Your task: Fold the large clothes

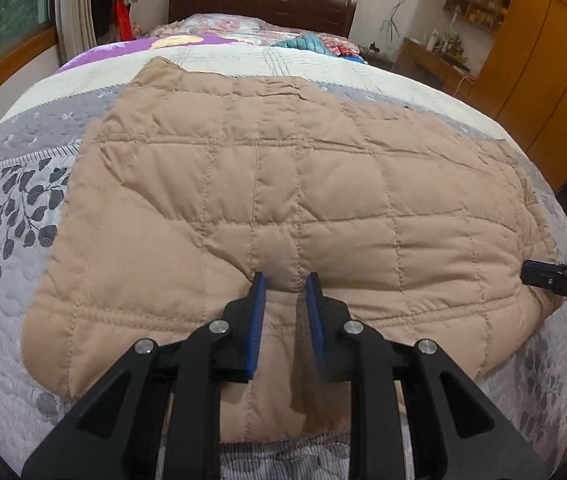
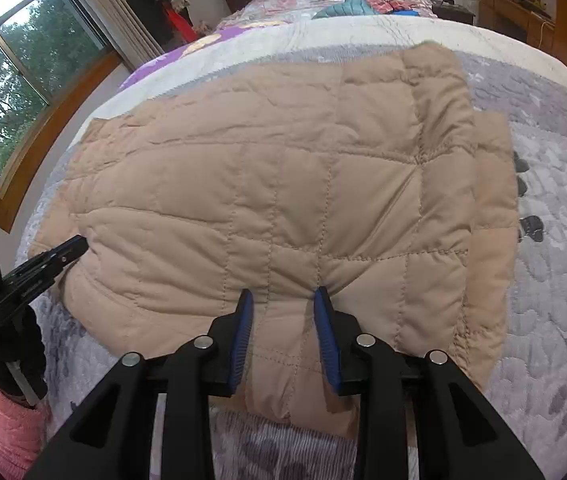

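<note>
I find the tan quilted garment (image 1: pixel 283 200) lying flat across the grey patterned bedspread (image 1: pixel 11 216), its near hem directly under both claws and the rest spreading away from them toward the headboard (image 1: pixel 261 4). On its right side, as my right wrist camera shows it, a second layer (image 2: pixel 491 216) lies beneath the top panel and shows past its edge.

My left gripper (image 1: pixel 285 280) has its blue pads (image 1: pixel 258 316) set narrowly apart, with a raised ridge of the hem between them; the fabric bunches at the fingertips. I take it as pinched, though the fisheye view leaves the actual contact uncertain. My right gripper (image 2: pixel 283 296) stands the same way, narrow, with a fold of the hem rising between its fingers and puckered seams meeting at the tips.

Each claw sees the other at the edge of its view, at the garment's near edge.

Beyond the garment, ahead of the claws, lie a purple floral cover (image 1: pixel 155 42) and a teal quilted item (image 2: pixel 343 8). A window (image 2: pixel 15 68) is far left, wooden cabinets (image 1: pixel 543 40) far right.
</note>
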The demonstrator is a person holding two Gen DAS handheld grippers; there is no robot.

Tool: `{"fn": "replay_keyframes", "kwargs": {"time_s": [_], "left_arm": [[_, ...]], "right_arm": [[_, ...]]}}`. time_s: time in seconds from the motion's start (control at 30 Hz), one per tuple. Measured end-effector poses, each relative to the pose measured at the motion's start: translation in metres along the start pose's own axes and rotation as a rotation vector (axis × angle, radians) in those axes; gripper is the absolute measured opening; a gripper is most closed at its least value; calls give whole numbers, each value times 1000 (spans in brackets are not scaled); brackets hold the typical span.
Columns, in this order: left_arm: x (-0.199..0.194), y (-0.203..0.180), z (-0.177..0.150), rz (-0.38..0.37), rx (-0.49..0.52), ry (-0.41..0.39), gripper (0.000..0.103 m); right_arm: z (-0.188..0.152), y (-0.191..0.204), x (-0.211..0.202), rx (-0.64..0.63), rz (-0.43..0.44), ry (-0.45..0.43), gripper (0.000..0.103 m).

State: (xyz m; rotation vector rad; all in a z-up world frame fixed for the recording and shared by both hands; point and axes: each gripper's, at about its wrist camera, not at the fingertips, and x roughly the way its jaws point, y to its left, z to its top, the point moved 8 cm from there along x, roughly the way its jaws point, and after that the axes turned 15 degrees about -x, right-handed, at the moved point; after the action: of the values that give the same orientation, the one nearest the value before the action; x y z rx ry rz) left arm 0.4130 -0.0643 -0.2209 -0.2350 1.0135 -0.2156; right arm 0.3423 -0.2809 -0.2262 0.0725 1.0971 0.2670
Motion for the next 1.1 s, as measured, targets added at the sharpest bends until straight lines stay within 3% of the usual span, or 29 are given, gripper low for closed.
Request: {"fn": "replay_keyframes", "kwargs": {"time_s": [0.23,0.3,0.37,0.4,0.43,0.53,0.63,0.77,0.97,1.1], "left_arm": [[-3,0,5,11,-25,27,20],[-18,-3,8,-14,-44,40,23],[-45,5,17,-52,-55,-3,37],[-57,11,23,-54,-59,-30,53],[-67,20,30,-52,-69,-58,63],[-84,61,53,-35,-132,-89,68],[-82,109,68,-12,-237,-73,68],[-64,151,75,-77,-350,-22,68],[-36,152,78,-217,-378,43,69],[-13,140,85,-247,-380,64,69]], "right_arm": [[3,-1,-9,23,24,-3,32],[6,-1,-31,27,65,-48,39],[7,-5,-57,31,92,-117,56],[7,-14,-72,45,82,-148,68],[7,-26,-86,65,70,-173,74],[5,-64,-104,140,75,-202,81],[-3,-96,-96,234,149,-184,83],[-11,-116,-70,306,240,-162,85],[-12,-126,-34,365,311,-139,86],[-9,-130,-16,384,350,-133,86]]}}
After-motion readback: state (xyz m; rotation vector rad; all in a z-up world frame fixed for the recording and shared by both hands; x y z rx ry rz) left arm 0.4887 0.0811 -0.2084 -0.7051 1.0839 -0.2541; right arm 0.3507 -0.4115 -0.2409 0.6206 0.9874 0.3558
